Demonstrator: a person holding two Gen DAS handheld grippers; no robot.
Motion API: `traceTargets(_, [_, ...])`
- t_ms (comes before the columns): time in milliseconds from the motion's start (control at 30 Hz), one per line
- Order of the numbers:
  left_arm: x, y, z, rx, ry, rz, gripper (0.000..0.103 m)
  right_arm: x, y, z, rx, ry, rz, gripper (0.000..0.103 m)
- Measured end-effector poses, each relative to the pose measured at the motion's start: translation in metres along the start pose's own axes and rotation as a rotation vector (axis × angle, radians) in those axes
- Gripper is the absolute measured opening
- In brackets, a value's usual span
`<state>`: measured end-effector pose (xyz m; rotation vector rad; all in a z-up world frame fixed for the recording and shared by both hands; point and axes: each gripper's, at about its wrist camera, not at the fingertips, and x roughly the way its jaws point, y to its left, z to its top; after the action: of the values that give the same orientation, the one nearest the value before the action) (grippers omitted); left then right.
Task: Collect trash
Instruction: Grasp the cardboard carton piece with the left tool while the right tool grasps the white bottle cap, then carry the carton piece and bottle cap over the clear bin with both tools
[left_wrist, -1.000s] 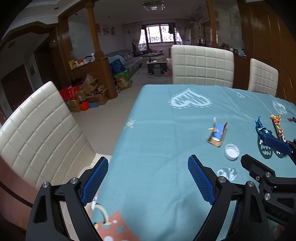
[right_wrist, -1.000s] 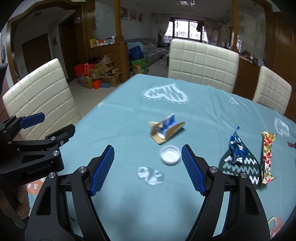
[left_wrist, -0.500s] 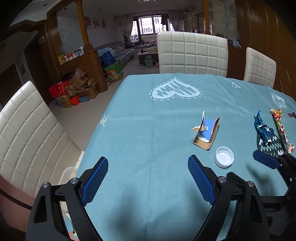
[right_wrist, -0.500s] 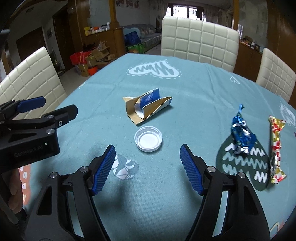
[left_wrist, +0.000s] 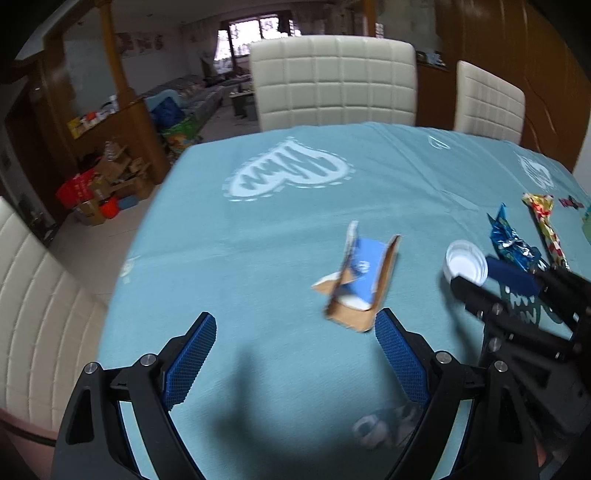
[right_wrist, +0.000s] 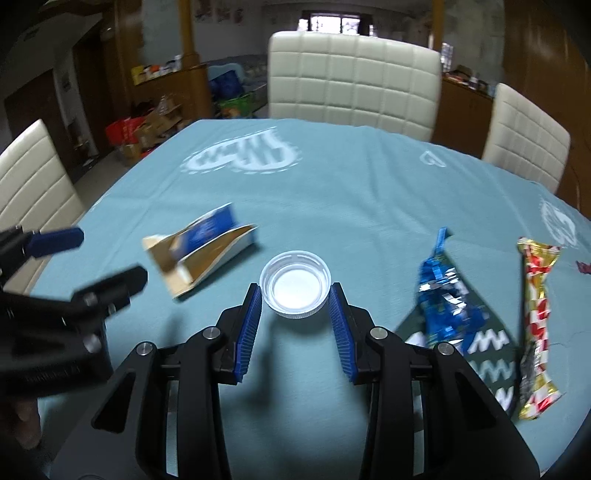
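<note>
On the teal tablecloth (right_wrist: 351, 192) a white bottle cap (right_wrist: 295, 286) lies open side up. My right gripper (right_wrist: 294, 295) is closing on it, and both blue pads touch its rim. A torn blue and brown carton (left_wrist: 364, 280) lies just ahead of the right fingertip of my left gripper (left_wrist: 295, 325), which is open and holds nothing. The right wrist view has the carton (right_wrist: 199, 254) left of the cap, with the left gripper (right_wrist: 92, 258) beside it. To the right lie a blue foil wrapper (right_wrist: 441, 291) and a gold and red wrapper (right_wrist: 535, 314).
A small crumpled silvery scrap (left_wrist: 384, 424) lies near me under the left gripper. White padded chairs stand at the far side (right_wrist: 354, 77), the far right (right_wrist: 524, 136) and the left (left_wrist: 33, 314). Boxes and clutter (left_wrist: 99, 184) sit on the floor beyond the table's left edge.
Both grippers have moved forward and down towards the trash. The right jaws have narrowed from wide apart to the cap's rim. The left jaws have stayed wide, now close to the carton.
</note>
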<state>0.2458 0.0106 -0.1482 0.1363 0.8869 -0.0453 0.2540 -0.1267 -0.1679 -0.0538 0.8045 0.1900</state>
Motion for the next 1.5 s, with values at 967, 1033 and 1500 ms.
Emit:
traceTargets(967, [-0.031,-0.002,0.003,0.038,-0.078,-0.050,0.033,-0.043,0.036,0.007,-0.070,-0.062,0.041,0.039])
traceTargets(1033, [-0.041,0.003,-0.001,0.033,-0.094,-0.042,0.033,-0.053,0.044,0.006,-0.078,-0.074,0.043,0.039])
traceTargets(1500, [-0.101,0.071,-0.039,-0.052,-0.165,0.037,0.033,-0.097,0.121,0.000,-0.196,-0.129,0.089,0.039])
